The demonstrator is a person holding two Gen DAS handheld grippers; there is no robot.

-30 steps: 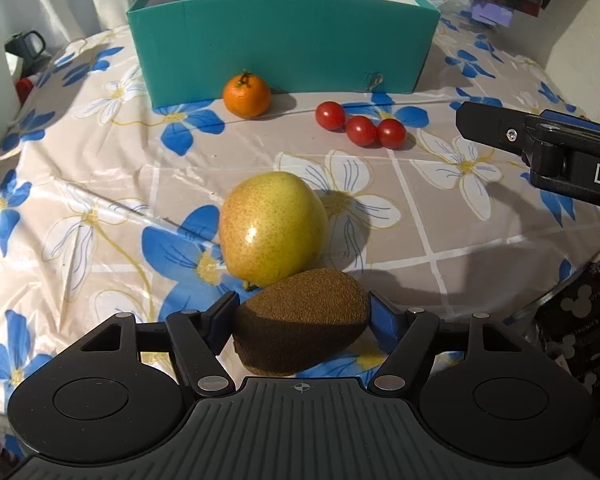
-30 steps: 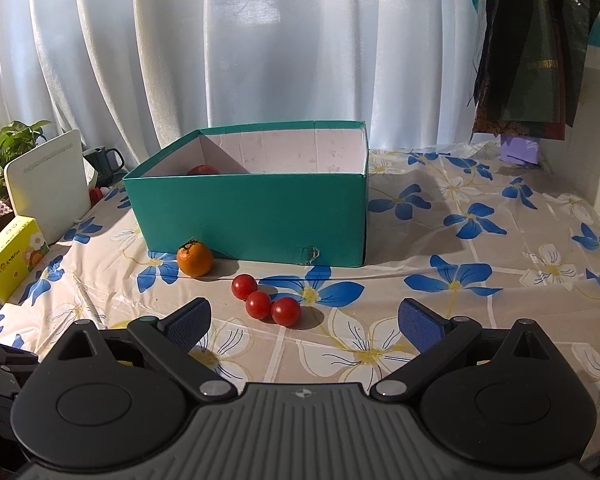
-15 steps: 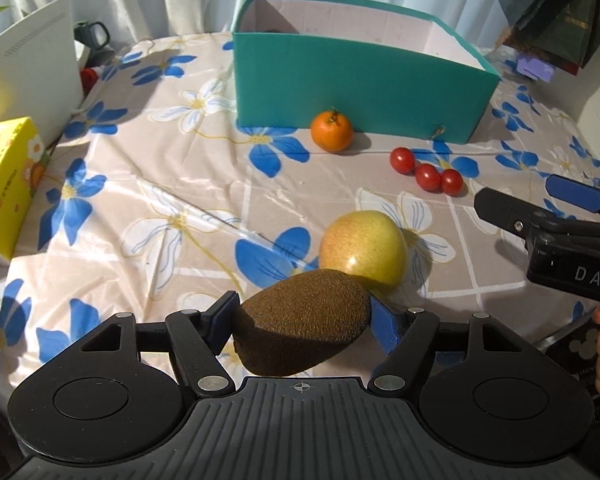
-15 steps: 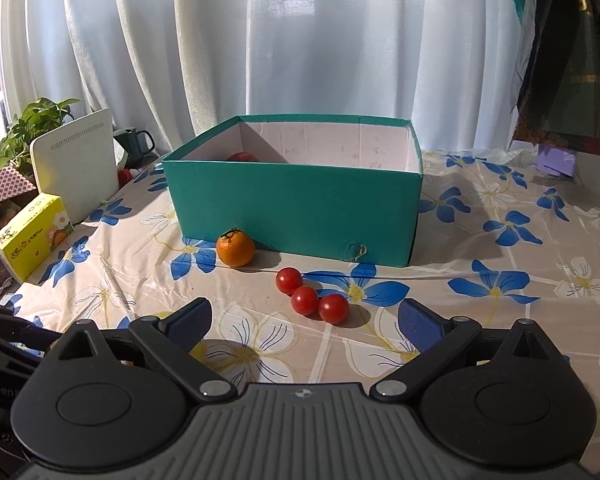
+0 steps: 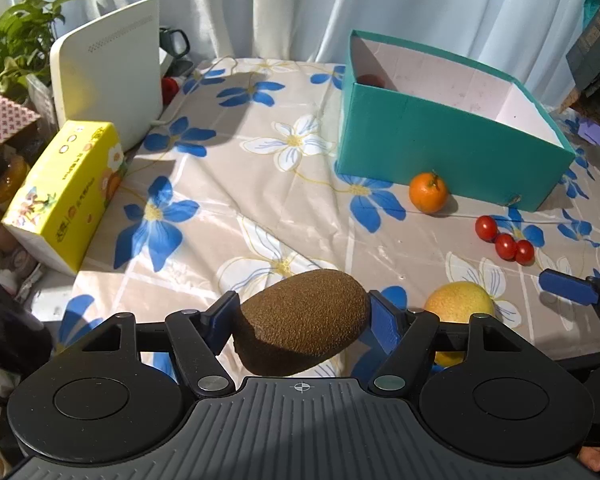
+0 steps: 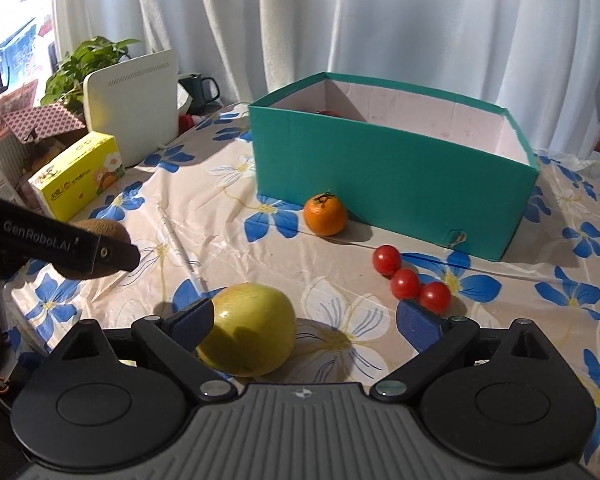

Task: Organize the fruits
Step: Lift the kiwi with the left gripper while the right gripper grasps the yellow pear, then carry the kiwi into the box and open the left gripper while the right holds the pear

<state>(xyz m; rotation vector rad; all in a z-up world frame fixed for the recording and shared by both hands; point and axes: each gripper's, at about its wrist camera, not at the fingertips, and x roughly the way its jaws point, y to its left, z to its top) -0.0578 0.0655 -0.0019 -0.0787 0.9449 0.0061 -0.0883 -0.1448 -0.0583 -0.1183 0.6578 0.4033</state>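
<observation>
**Kiwi's up, pear's next**

Since a second ago my left gripper (image 5: 302,320) has swung left and lifted a bit, so the tissue box (image 5: 66,194) and the white router (image 5: 108,72) are now in its view, and the teal box (image 5: 452,152) has slid off to the right. It's pinching the kiwi (image 5: 302,324) between both pads, clear of the flowered tablecloth (image 5: 236,184).

My right gripper (image 6: 304,322) has come in over the pear (image 6: 248,332); its fingers are spread wide, the left pad just beside the fruit and the right one well apart, so nothing's gripped yet.

So I'd say I'm mid-carry with the kiwi and lining up the pear. Next I'd have to bring the kiwi right, over the box's near wall, and lower it inside, where something red already sits in the far-left corner. The right needs to centre on the pear before closing.

Room-wise: the tangerine (image 6: 326,216) sits right against the front wall, and the three cherry tomatoes (image 6: 406,282) are near my right pad, easy to bump. The cloth's left side is open.
</observation>
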